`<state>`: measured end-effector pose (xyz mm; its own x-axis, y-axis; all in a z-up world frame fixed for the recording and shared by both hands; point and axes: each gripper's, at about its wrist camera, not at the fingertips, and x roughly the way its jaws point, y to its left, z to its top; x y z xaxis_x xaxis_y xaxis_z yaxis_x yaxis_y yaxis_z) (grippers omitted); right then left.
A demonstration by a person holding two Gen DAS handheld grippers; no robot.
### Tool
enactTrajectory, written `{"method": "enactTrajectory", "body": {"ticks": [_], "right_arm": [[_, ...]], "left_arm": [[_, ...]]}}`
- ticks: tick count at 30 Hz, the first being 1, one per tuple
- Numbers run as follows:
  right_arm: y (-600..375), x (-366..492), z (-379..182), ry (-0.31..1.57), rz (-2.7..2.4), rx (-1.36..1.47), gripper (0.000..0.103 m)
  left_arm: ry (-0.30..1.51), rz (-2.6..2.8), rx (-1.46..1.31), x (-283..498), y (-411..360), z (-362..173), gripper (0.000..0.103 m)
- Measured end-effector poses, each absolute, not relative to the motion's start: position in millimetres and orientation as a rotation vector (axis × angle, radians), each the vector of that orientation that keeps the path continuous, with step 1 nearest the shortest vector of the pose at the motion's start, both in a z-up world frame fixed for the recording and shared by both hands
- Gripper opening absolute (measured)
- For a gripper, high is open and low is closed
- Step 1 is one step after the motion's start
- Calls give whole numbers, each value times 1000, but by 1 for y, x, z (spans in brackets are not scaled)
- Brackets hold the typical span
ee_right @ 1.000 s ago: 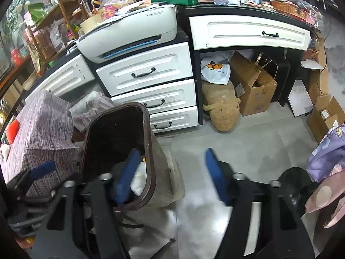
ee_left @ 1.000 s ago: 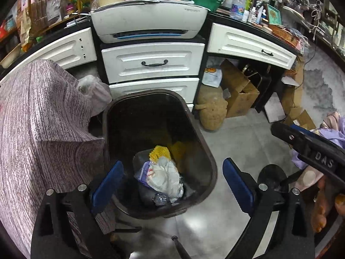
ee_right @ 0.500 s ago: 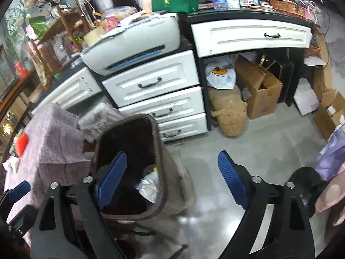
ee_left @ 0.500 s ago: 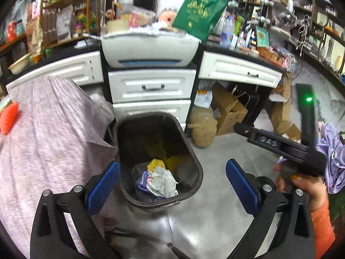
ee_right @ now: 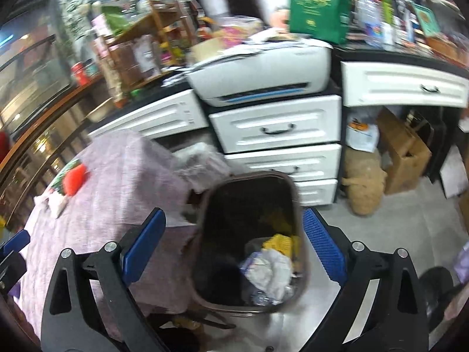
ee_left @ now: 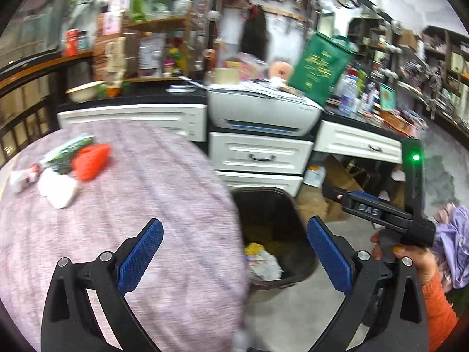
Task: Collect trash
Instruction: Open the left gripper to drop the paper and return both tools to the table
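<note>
even indoor light, fairly bright, soft shadows. heavy motion blur in both views, worst on the tablecloth (ee_left: 123, 193) and shelves (ee_right: 140, 44). strong fisheye bending, dark vignette at corners; faint glare on floor (ee_right: 387, 234).

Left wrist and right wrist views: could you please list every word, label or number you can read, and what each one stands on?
"DAS": on the black body of the right hand-held gripper, seen in the left wrist view.
Gold lettering on the green bag: blurred, unreadable.
Small mark on the printer front: too small to read.
Print on the white bag under the desk: blurred.
Labels on shelf items and bottles: blurred, unreadable.
</note>
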<state>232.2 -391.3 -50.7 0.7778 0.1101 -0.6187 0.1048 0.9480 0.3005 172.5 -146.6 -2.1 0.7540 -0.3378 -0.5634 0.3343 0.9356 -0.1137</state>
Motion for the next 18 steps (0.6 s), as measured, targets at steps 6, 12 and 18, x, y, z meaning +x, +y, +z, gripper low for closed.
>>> {"method": "enactTrajectory", "body": {"ticks": [6, 12, 18], "right_arm": [[-331, 252, -36, 692, 157, 314, 93], [-266, 272, -22, 683, 278, 233, 93], [-191, 292, -12, 717, 416, 116, 93]], "left_arm": [[631, -241, -56, 173, -83, -2, 97], [654, -121, -106, 173, -19, -6, 97], [698, 2, -116, 176, 43, -15, 97]]}}
